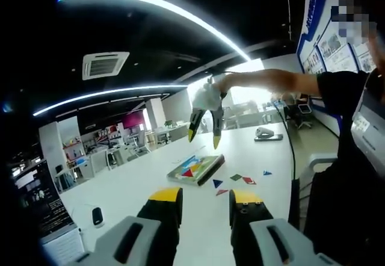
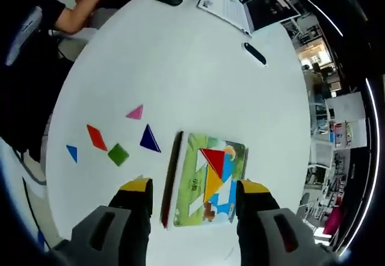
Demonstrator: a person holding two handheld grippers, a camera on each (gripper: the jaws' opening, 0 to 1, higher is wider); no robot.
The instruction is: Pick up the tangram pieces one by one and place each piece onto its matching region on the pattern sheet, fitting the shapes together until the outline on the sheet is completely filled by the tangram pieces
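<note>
Right hand-held gripper (image 2: 191, 195), jaws wide and empty, hangs over the pattern sheet (image 2: 207, 179) at lower centre, red, yellow and blue pieces already on it. Best next: descend squarely on the dark blue triangle (image 2: 149, 139), left of the sheet. Left hand-held gripper (image 1: 204, 198) also gapes empty.

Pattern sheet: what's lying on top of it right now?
On the pattern sheet, a red triangle and an orange triangle lie touching, with a blue shape below them. Whether the blue is a piece or print is unclear. The outline beneath them is hidden.
</note>
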